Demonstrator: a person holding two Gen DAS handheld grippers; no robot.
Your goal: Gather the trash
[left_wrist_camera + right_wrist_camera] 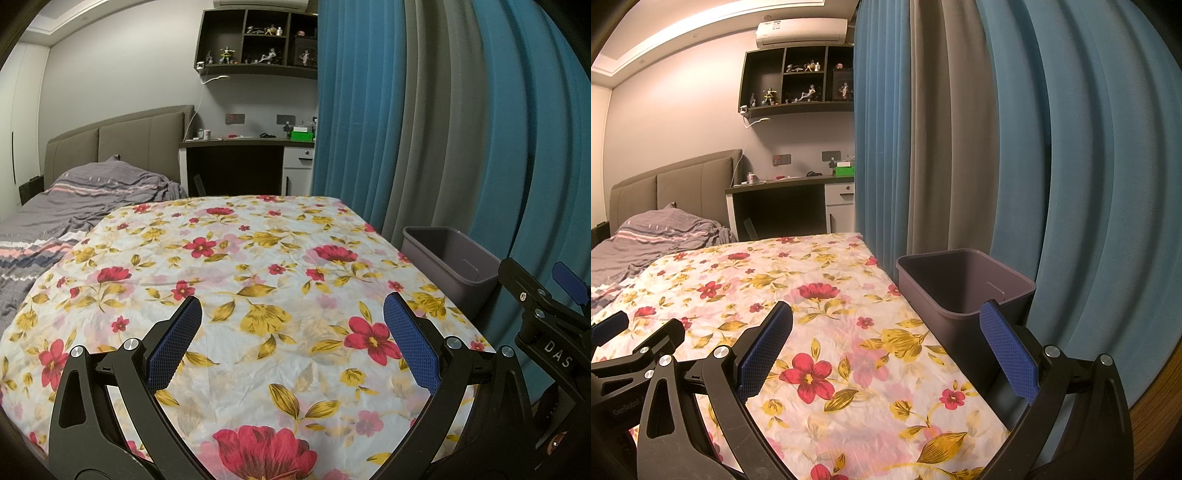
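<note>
Floral cloth [258, 280], white with red flowers and yellow leaves, covers the surface in front of us, and we hold both grippers low over its near part. Our left gripper [291, 314] has its fingers [173, 343] spread wide apart with nothing between them; only the printed cloth shows in the gap. Our right gripper [886, 325] is the same, fingers [1008, 354] wide apart and holding nothing. Its left finger hangs over the cloth, while its right finger sits in front of the bin's near corner in the right wrist view; we cannot tell whether it touches the bin.

In the left wrist view the right gripper's black frame [546, 332] shows at the right edge, marked "DAS". In the right wrist view part of the left gripper [631, 354] shows at the left edge.

We see no trash on the cloth in either view. The grey plastic bin [964, 291] stands just beside the surface's right edge, against the blue and grey curtains [997, 147]. Its mouth is open upward, and the part of its inside that we can see holds nothing.

Beyond the surface lies a bed [85, 199] with a rumpled grey striped cover and a padded headboard. Past it stands a desk [240, 142] with small items and a green box [302, 134], and above that a dark wall shelf [258, 40] of figurines.
</note>
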